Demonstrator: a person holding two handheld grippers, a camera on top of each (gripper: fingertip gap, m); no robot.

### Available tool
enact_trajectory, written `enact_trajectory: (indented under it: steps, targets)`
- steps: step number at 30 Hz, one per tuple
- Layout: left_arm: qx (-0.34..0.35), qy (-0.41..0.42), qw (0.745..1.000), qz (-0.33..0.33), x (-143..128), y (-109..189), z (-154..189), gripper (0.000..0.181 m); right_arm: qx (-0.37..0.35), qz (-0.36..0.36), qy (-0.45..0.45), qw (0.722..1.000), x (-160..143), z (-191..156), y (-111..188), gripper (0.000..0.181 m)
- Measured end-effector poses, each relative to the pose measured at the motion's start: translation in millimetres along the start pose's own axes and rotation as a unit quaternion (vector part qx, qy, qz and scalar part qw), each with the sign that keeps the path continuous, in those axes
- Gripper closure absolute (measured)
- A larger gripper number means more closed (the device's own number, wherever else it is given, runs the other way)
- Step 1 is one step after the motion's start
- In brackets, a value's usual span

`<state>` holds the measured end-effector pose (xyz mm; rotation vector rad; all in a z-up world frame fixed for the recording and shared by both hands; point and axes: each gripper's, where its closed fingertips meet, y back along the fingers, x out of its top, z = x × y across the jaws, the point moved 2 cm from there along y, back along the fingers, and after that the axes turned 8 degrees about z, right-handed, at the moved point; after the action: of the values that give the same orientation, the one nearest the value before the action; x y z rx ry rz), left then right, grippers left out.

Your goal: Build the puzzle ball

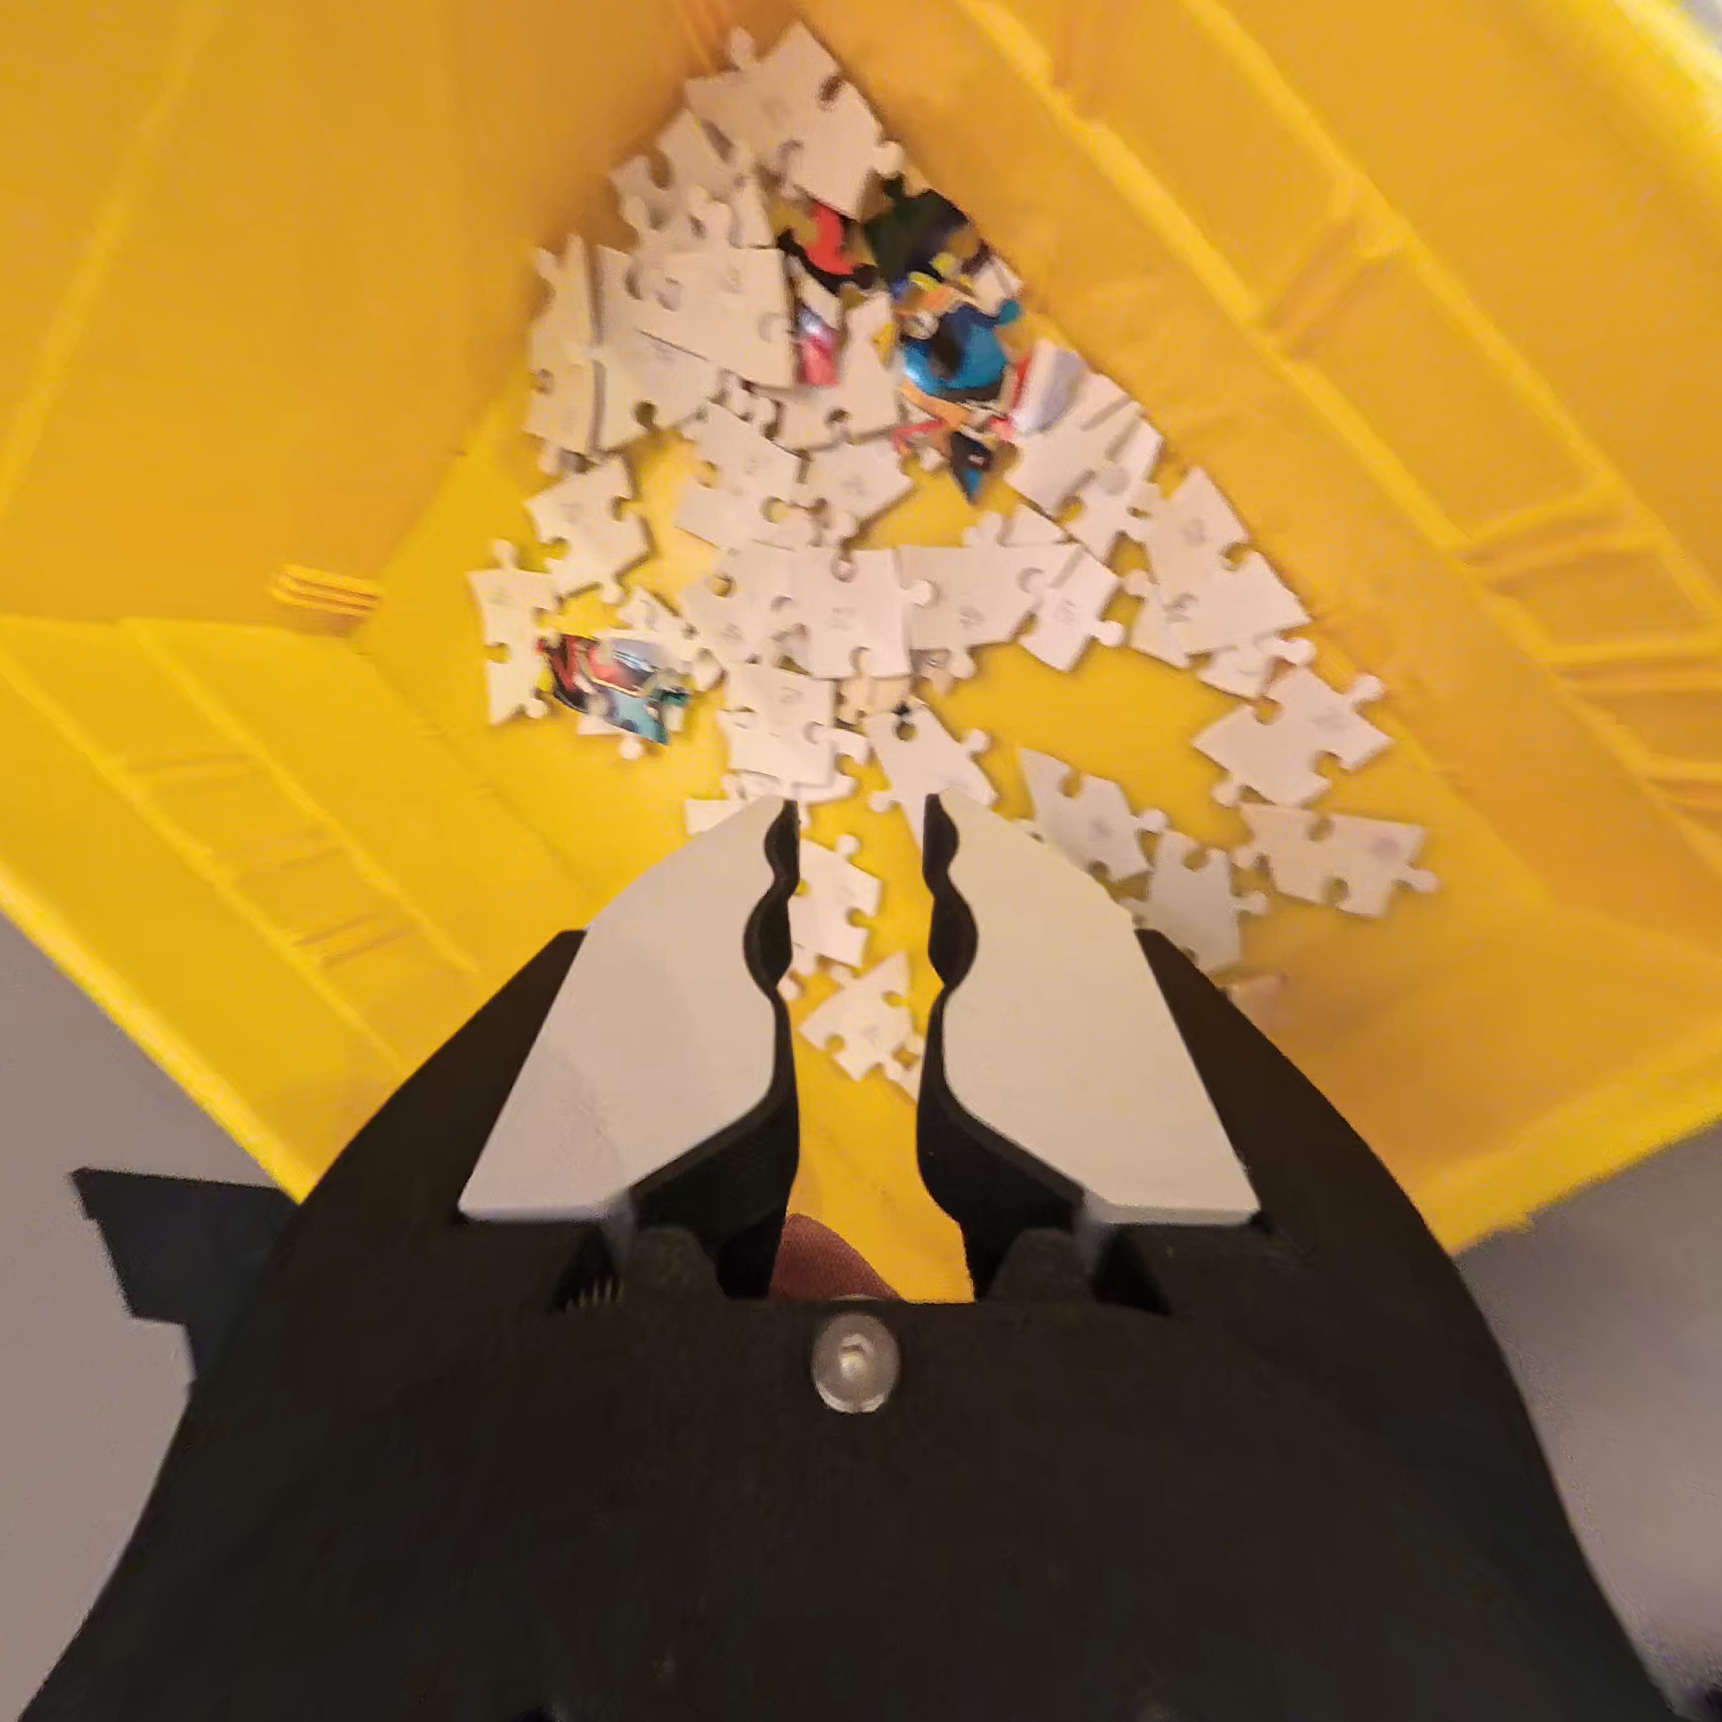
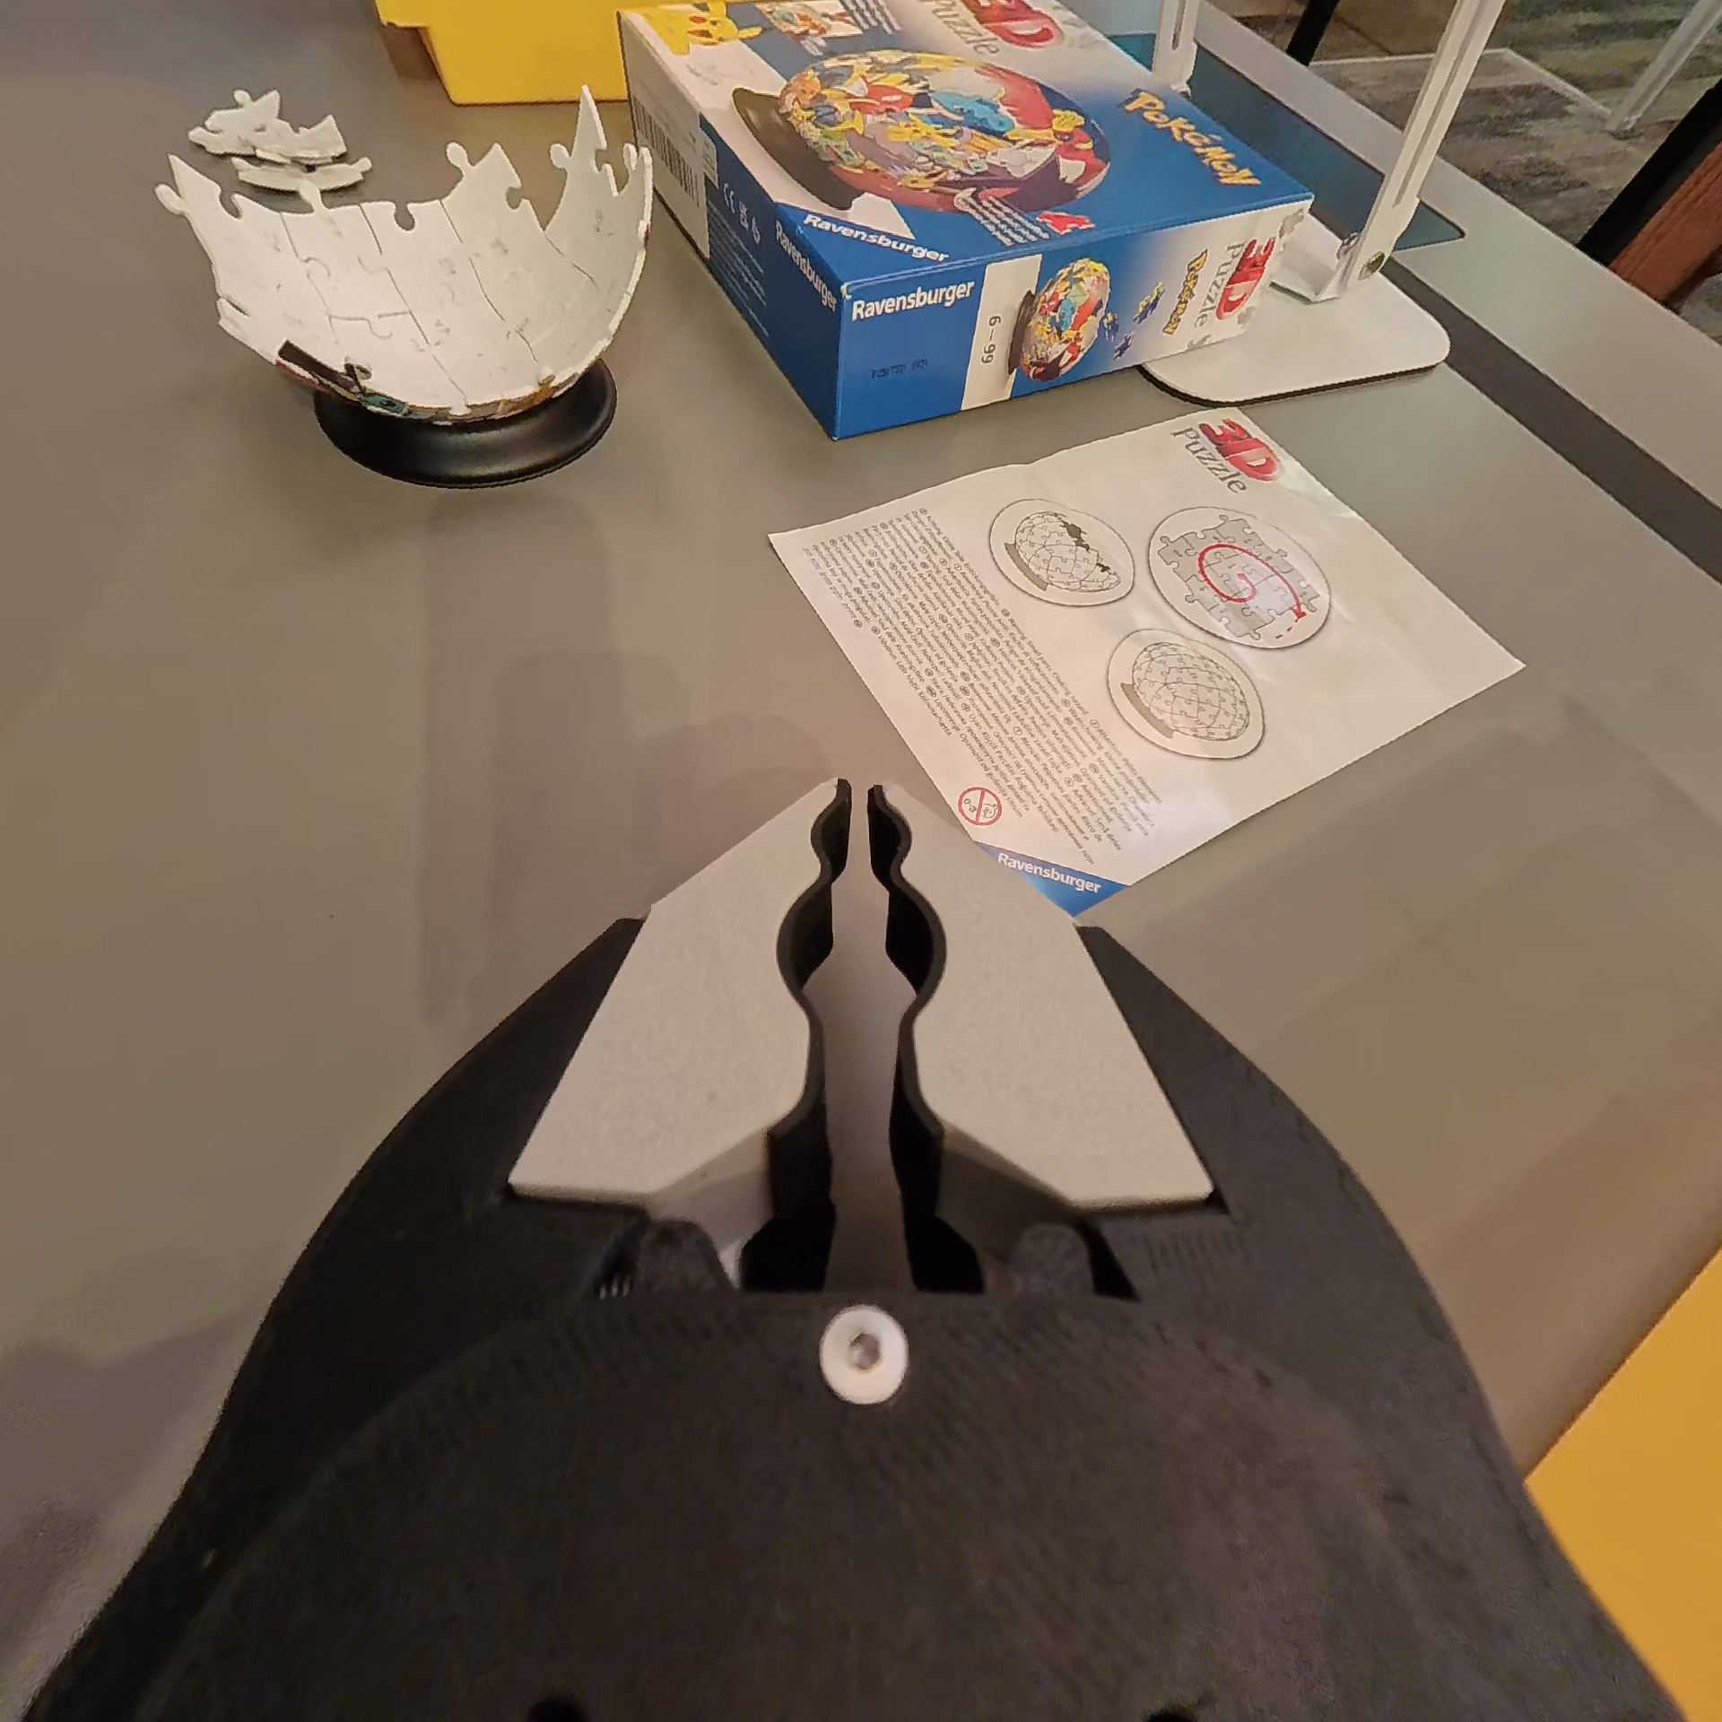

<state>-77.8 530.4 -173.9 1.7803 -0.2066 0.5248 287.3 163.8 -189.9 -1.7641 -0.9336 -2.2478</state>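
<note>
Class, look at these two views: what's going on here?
A person is building a puzzle ball with two handheld grippers. The left gripper, open and empty, hangs over loose puzzle pieces in a yellow bin. The right gripper, nearly closed and empty, hangs above the table. The half-built ball sits on its black stand.

I seem to be in an office or lab-like room: my things lie on a smooth grey bench (image 2: 373, 652) with a dark inset strip (image 2: 1584, 438), a white metal stand (image 2: 1342, 317) rises from it, and patterned carpet (image 2: 1584, 121) shows beyond.
</note>
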Motion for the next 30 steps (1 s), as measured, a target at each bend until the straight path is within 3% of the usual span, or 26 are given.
enact_trajectory:
  steps: [4,10,15,20,30]
  targets:
    - [0.061,-0.013,0.998,-0.010,14,-16,-25,0.155,-0.001,-0.004,0.001,1.000,-1,0,-1,0.179]
    - [0.115,-0.081,0.984,-0.112,4,-44,-54,0.150,0.000,-0.001,-0.001,1.000,0,0,0,0.179]
    - [0.097,-0.111,0.977,-0.155,-1,-54,-60,0.148,0.001,0.004,-0.002,1.000,1,0,1,0.179]
    - [0.058,-0.101,0.980,-0.163,-1,-58,-62,0.160,0.001,0.007,-0.003,1.000,2,0,1,0.179]
    - [0.060,-0.111,0.980,-0.153,-1,-48,-50,0.181,0.000,0.012,-0.004,1.000,3,0,2,0.179]
